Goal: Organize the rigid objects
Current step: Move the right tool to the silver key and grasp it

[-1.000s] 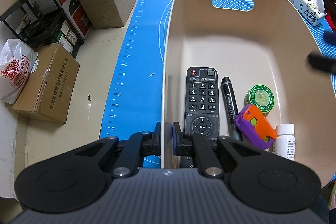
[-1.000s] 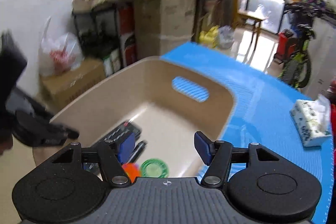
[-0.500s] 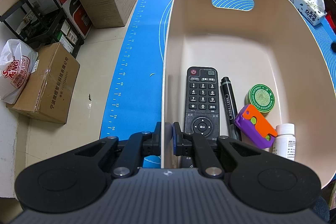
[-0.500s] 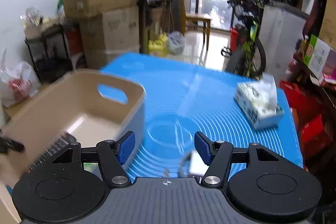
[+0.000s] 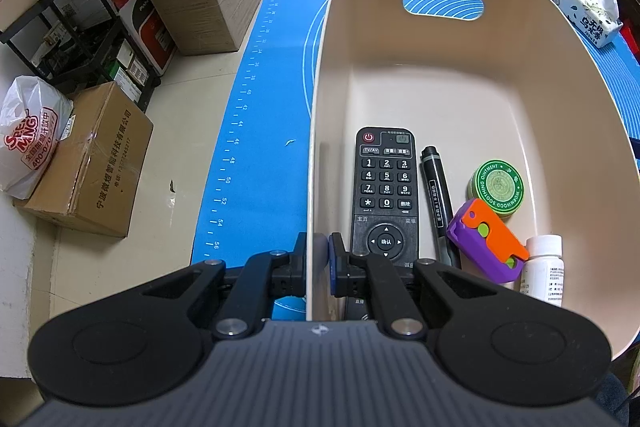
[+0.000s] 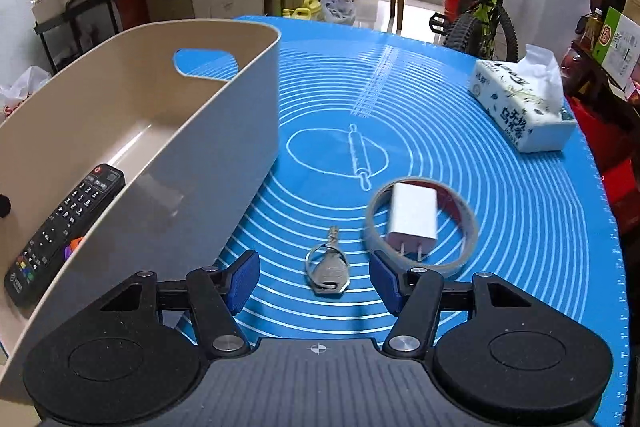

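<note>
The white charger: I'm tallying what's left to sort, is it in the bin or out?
Out. The white charger lies on the blue mat inside the tape ring, beside the beige bin.

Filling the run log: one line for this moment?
left gripper: shut on beige plastic bin wall | right gripper: open above silver key

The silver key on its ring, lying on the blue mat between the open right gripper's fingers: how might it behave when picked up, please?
The flat silver metal key on its wire ring lies flush on the blue silicone mat, so the right gripper may struggle to get under it. Smooth and thin, it could slip or skid. The loose ring would probably swing.
</note>
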A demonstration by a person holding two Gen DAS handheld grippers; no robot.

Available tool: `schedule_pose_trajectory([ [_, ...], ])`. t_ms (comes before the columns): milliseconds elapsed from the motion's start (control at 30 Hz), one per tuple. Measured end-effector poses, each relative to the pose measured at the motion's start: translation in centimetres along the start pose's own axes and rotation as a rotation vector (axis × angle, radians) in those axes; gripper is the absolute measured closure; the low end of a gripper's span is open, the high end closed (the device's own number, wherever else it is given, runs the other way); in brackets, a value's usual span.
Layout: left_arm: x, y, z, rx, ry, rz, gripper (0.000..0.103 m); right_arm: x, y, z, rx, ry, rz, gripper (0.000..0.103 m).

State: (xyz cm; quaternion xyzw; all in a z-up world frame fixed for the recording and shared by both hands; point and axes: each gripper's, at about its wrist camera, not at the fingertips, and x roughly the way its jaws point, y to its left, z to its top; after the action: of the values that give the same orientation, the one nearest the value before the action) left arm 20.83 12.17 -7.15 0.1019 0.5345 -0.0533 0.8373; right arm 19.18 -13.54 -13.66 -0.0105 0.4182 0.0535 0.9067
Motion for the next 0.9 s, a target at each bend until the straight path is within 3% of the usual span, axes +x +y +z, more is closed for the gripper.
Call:
schedule_pose_trajectory([
  [167, -0.1, 0.1, 0.0, 0.001, 0.0, 0.001, 0.092, 1.4, 0.3, -0.3, 0.033, 0.02, -0.021, 0.037],
  [333, 0.0, 0.0, 0.1, 0.005, 0.001, 0.003, 0.092, 2.4, 0.1, -0.9, 0.067, 0.026, -0.067, 0.049],
  [467, 0.0, 0.0, 0.1, 0.005, 0.001, 0.004, 0.092, 2.6, -0.5, -1.2, 0.076, 0.023, -0.09, 0.05],
  [633, 0.0, -0.1, 0.1, 0.003, -0.001, 0.007, 0.092, 2.8, -0.9, -1.0, 0.084, 0.022, -0.044, 0.05],
  [900, 0.0, -0.1, 0.1, 0.003, 0.0, 0.006, 0.092, 2.7, -0.8, -0.7, 0.106, -0.01, -0.099, 0.052],
])
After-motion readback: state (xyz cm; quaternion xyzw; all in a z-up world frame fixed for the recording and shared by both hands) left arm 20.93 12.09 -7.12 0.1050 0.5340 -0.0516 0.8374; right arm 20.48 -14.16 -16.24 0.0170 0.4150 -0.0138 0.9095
